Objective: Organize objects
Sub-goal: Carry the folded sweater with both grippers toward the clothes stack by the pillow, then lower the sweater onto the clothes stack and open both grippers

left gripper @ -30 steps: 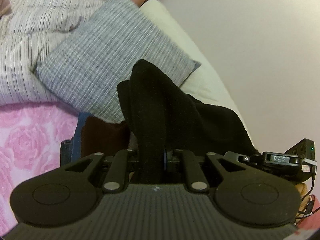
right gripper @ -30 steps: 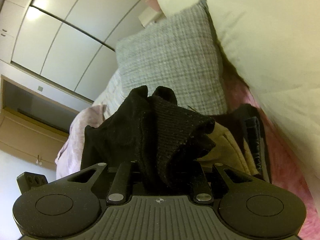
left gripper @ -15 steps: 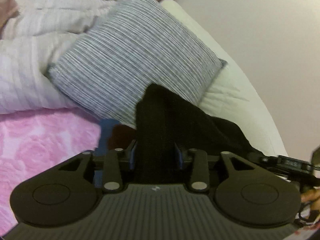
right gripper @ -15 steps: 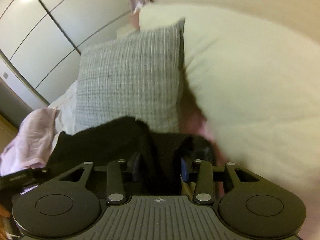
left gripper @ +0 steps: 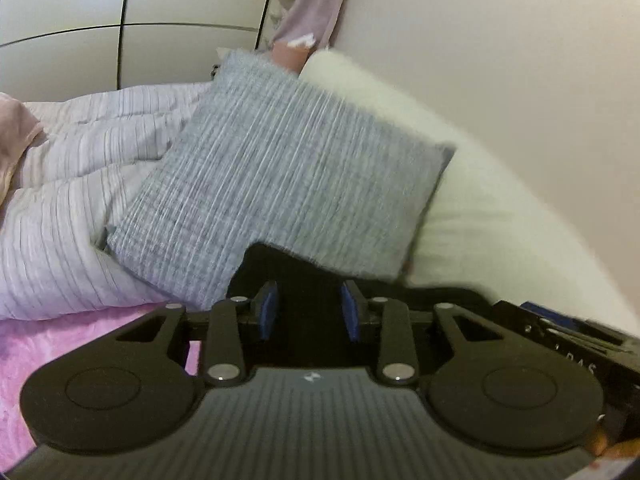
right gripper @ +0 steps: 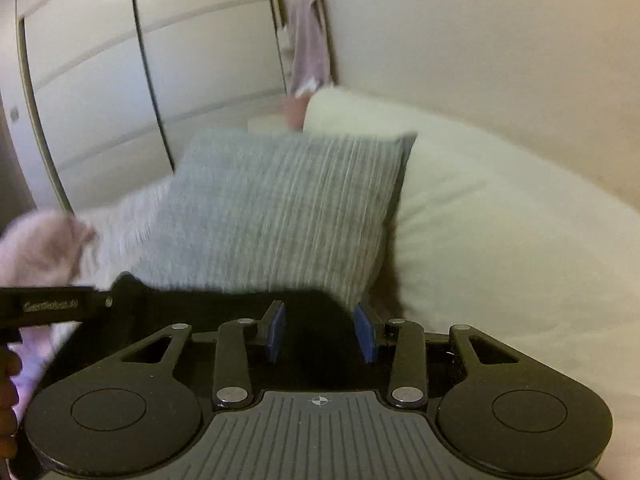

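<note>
A black knitted garment (left gripper: pixel 276 268) lies low on the bed in front of the grey striped cushion (left gripper: pixel 280 184). My left gripper (left gripper: pixel 309 312) sits over it. Its blue pads (left gripper: pixel 266 314) stand apart and bare, and its jaws are closing slightly with black cloth between them, not pressed. In the right wrist view the same black garment (right gripper: pixel 224 304) spreads to the left below the cushion (right gripper: pixel 280 208). My right gripper (right gripper: pixel 321 330) is open over it, its blue pads (right gripper: pixel 366 334) clear of the cloth.
A large cream pillow (left gripper: pixel 500 232) leans on the wall to the right. A white striped duvet (left gripper: pixel 72 200) and a pink floral blanket (left gripper: pixel 80 344) lie to the left. Wardrobe doors (right gripper: pixel 120 80) and a hanging mauve garment (right gripper: pixel 310 36) stand behind the bed.
Both grippers have opened and let go of the black garment, which has sunk from upright between the jaws to lying low before the cushion. Both views have rolled level and swung toward the wardrobe.
</note>
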Tool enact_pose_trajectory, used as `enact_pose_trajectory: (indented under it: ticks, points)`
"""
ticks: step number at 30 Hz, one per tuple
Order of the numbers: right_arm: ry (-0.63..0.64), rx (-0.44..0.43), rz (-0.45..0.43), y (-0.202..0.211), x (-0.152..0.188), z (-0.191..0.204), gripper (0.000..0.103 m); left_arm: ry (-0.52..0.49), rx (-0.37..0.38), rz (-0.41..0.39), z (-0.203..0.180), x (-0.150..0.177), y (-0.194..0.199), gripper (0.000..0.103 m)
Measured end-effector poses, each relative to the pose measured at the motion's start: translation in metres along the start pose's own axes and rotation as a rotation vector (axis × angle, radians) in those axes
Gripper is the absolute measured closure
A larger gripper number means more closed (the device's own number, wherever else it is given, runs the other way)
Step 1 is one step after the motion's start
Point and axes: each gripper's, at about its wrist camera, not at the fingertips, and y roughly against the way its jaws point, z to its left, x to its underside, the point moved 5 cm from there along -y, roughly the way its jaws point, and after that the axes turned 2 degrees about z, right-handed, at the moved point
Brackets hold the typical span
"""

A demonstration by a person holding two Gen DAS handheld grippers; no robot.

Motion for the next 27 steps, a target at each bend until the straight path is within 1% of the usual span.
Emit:
enact_pose_trajectory:
  ticks: [1, 2, 5, 7, 9, 11, 12, 14, 16, 18, 20, 22, 24, 27]
  points:
    - [0.008, 0.008, 0.021, -0.009, 0.008, 0.000, 0.068, 0.001, 0.000, -0.004, 0.005, 0.006, -0.008, 0.073]
    - [0.014, 0.008, 0.023, -0.016, 0.015, -0.003, 0.068, 0.007, 0.007, -0.007, 0.010, 0.011, -0.014, 0.071]
    - [0.055, 0.014, 0.010, -0.018, 0.029, -0.004, 0.068, 0.069, 0.053, -0.001, 0.028, 0.025, -0.024, 0.067]
    - [0.069, 0.012, 0.018, -0.022, 0.027, 0.001, 0.068, 0.083, 0.056, -0.009, 0.030, 0.032, -0.020, 0.067]
    - [0.055, 0.011, 0.034, -0.017, 0.019, -0.001, 0.067, 0.053, 0.036, -0.013, 0.029, 0.032, -0.015, 0.067]
    - [0.052, 0.012, 0.032, -0.001, 0.012, -0.001, 0.067, 0.033, 0.007, -0.005, 0.028, 0.030, -0.003, 0.069]
    - [0.052, 0.007, 0.020, 0.009, 0.008, -0.002, 0.067, 0.034, 0.005, 0.001, 0.029, 0.028, 0.003, 0.073]
    - [0.060, -0.018, 0.002, 0.034, 0.008, -0.002, 0.067, 0.046, -0.003, 0.012, 0.029, 0.028, 0.027, 0.073]
    - [0.078, -0.029, 0.023, 0.055, 0.014, 0.000, 0.067, 0.059, 0.014, 0.006, 0.028, 0.032, 0.054, 0.073]
    - [0.064, -0.050, 0.041, 0.076, 0.025, 0.002, 0.067, 0.045, 0.015, 0.001, 0.023, 0.039, 0.079, 0.071]
    - [0.039, -0.074, 0.059, 0.091, 0.038, 0.005, 0.067, 0.037, 0.020, 0.031, 0.018, 0.050, 0.094, 0.070]
    - [0.039, -0.083, 0.087, 0.096, 0.052, 0.011, 0.067, 0.014, 0.023, 0.063, 0.011, 0.063, 0.099, 0.068]
    - [0.057, -0.070, 0.144, 0.089, 0.067, 0.016, 0.067, -0.023, -0.008, 0.112, 0.005, 0.079, 0.095, 0.068]
    - [0.081, -0.036, 0.166, 0.078, 0.074, 0.020, 0.066, -0.033, -0.031, 0.127, 0.001, 0.086, 0.090, 0.067]
